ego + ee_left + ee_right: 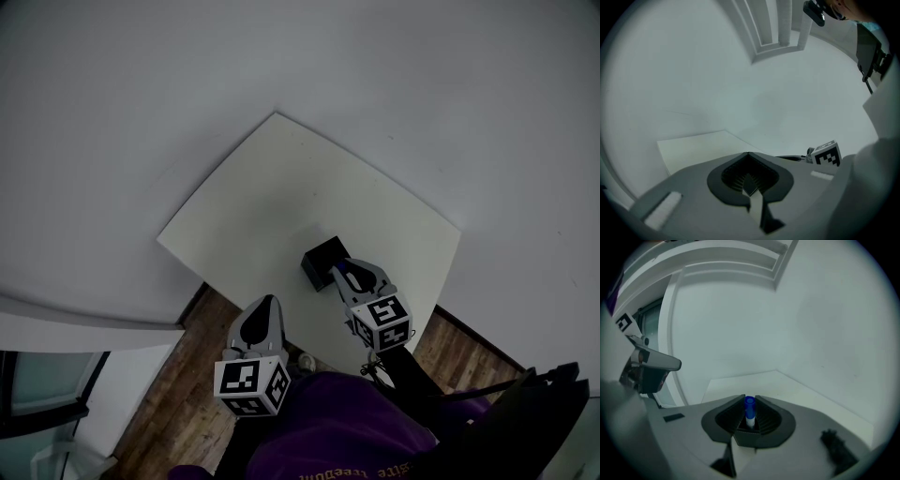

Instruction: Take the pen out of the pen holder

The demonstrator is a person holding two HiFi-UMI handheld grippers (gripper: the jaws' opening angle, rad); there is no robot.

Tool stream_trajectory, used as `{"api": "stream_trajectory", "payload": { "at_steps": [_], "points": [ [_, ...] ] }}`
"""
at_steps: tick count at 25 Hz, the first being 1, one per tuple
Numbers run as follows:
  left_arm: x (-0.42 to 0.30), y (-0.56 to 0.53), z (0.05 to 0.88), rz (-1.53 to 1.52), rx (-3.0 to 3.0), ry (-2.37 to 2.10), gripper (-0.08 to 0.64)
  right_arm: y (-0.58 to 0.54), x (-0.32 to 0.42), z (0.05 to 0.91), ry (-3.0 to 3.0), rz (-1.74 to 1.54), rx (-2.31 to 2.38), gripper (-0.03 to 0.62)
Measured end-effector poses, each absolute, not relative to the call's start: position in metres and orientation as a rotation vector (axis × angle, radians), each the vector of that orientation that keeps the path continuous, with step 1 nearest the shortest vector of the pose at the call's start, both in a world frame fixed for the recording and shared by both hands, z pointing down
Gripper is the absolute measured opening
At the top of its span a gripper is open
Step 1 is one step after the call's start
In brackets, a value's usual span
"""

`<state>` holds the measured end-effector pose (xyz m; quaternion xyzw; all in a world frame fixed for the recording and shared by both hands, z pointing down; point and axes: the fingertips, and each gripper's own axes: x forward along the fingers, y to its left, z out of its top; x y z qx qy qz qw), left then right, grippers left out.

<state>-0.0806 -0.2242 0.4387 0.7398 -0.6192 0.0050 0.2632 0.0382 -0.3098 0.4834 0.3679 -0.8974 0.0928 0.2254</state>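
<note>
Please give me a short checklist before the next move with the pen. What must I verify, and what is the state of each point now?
1. Right gripper closed firmly on the pen: ok.
2. Pen fully clear of the pen holder: cannot tell; in the head view the gripper's tip is right at the holder.
3. Left gripper shut, empty and away from the holder: ok.
4. Pen holder standing on the table, away from its edges: ok.
5. Pen straight in the jaws, blue cap outward: ok.
</note>
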Motion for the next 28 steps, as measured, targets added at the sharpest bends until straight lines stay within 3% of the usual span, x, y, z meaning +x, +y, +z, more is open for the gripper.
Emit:
{"api": "stream_trajectory", "payload": {
  "at_steps": [28],
  "points": [
    [-0.083,-0.221,0.423,-0.034,2.025,-1.706,0.005,-0.309,0.044,0.427,-2.608,0.180,1.117,0.072]
  ]
}}
